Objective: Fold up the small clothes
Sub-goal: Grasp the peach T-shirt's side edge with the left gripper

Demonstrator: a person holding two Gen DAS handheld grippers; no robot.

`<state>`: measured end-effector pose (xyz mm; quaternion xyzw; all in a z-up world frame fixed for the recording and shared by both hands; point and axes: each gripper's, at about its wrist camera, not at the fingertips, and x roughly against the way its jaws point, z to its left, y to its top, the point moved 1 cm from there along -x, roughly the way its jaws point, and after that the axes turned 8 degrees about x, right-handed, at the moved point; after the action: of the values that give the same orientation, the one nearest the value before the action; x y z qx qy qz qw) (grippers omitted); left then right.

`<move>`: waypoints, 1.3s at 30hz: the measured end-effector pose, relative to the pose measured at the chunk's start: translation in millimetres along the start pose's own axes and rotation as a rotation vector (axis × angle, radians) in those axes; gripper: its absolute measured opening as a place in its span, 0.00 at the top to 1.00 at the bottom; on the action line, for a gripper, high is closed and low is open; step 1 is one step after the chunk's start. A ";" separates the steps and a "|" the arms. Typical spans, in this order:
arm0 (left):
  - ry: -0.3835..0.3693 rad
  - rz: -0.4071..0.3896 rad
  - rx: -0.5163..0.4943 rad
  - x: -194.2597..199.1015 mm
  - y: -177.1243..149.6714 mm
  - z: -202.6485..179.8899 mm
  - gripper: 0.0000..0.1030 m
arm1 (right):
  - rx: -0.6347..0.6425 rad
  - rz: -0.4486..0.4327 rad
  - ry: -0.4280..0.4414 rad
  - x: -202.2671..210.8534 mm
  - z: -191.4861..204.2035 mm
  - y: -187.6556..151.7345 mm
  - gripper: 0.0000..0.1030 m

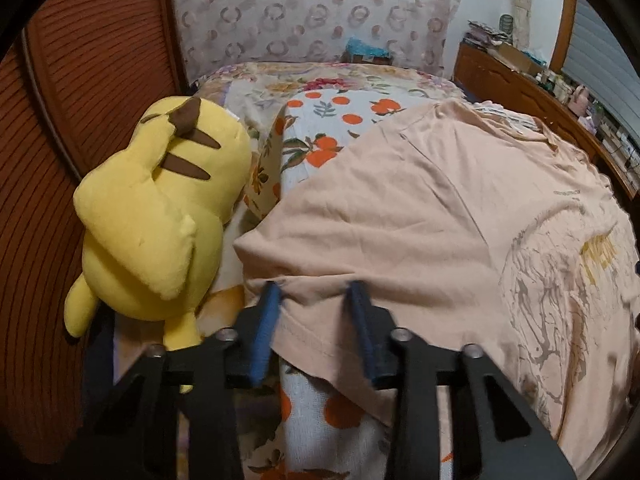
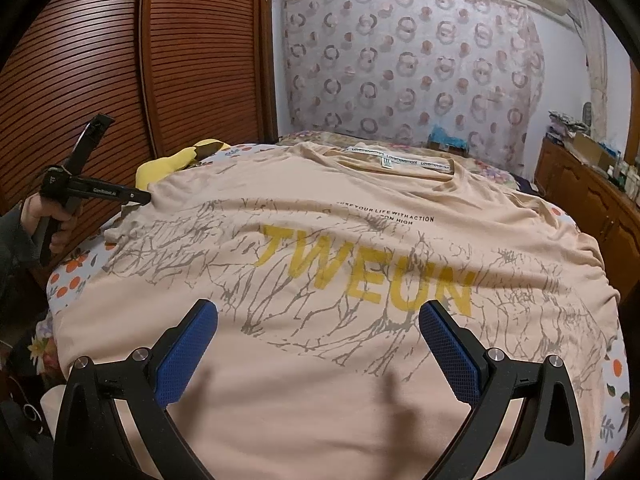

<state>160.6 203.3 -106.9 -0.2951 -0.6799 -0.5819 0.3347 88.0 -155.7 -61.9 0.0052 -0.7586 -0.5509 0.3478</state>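
a peach shirt (image 2: 320, 248) is spread flat on the bed (image 2: 60, 280), print side up, collar at the far end. its left sleeve edge is straddled by the left gripper (image 1: 314, 292), fingers apart and seemingly not clamped. the right gripper (image 2: 318, 312) is held over the lower print, fingers wide apart. a yellow plush (image 1: 160, 208) is seen beside the shirt by the wardrobe (image 1: 80, 80).
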 end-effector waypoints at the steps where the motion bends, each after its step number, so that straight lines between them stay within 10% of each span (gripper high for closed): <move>1: 0.028 -0.009 -0.017 0.6 1.2 -0.7 0.89 | 0.000 0.000 0.000 0.4 0.2 -0.3 0.02; 17: 0.090 -0.116 -0.153 29.3 12.6 -18.0 0.98 | 0.005 0.019 0.012 -3.5 -2.0 1.4 0.02; 22: 0.044 -0.061 -0.084 13.1 13.5 -0.4 0.31 | 0.005 0.017 0.015 -2.9 -2.4 0.2 0.02; 28: -0.008 -0.016 -0.040 -6.0 6.5 5.8 0.22 | 0.005 0.017 0.016 -3.0 -2.3 0.0 0.02; 32: -0.092 0.006 -0.038 -8.9 7.8 4.9 0.60 | 0.004 0.016 0.016 -3.0 -2.3 -0.1 0.02; 34: -0.033 -0.011 -0.072 -4.9 9.3 1.3 0.95 | 0.004 0.018 0.016 -3.1 -2.3 -0.1 0.02; 39: -0.023 -0.047 -0.124 14.3 11.6 -9.5 0.95 | 0.007 0.019 0.022 -3.4 -2.1 -0.4 0.02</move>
<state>162.2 195.8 -87.7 -0.3059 -0.6533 -0.6270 0.2941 91.5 -156.3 -63.6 0.0054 -0.7569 -0.5447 0.3612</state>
